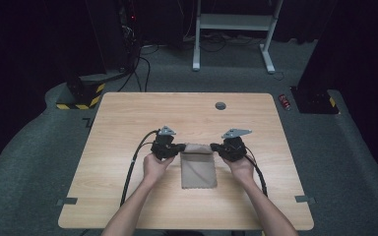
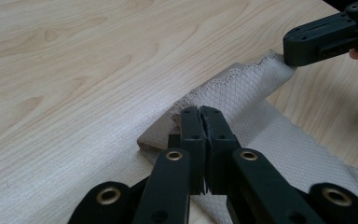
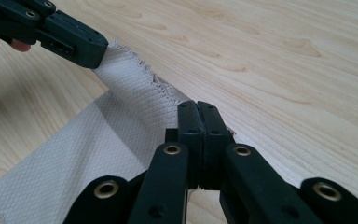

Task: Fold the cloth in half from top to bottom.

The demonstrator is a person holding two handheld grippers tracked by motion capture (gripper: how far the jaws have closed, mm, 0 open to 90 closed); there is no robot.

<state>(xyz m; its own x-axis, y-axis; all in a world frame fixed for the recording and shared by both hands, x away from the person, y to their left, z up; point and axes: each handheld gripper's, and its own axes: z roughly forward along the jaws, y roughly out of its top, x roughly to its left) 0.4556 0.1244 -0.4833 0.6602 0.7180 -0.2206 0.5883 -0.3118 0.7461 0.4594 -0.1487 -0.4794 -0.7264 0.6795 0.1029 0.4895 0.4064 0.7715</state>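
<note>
A beige woven cloth [image 1: 198, 167] lies on the wooden table [image 1: 128, 118], its far edge lifted. My left gripper [image 1: 179, 147] is shut on the cloth's far left corner. My right gripper [image 1: 214, 146] is shut on the far right corner. In the left gripper view the black jaws are pressed together on the cloth [image 2: 242, 98] at my left gripper [image 2: 201, 111], with the other gripper [image 2: 291, 58] pinching the opposite corner. In the right gripper view my right gripper [image 3: 197, 105] pinches the cloth [image 3: 121, 126], and the other gripper [image 3: 100, 53] holds the far corner.
A small round grey grommet [image 1: 220, 105] sits in the table near its far edge. Pieces of tape [image 1: 67, 201] mark the front corners. Beyond the table stand a white frame [image 1: 234, 29] and dark equipment with cables [image 1: 128, 44] on the floor.
</note>
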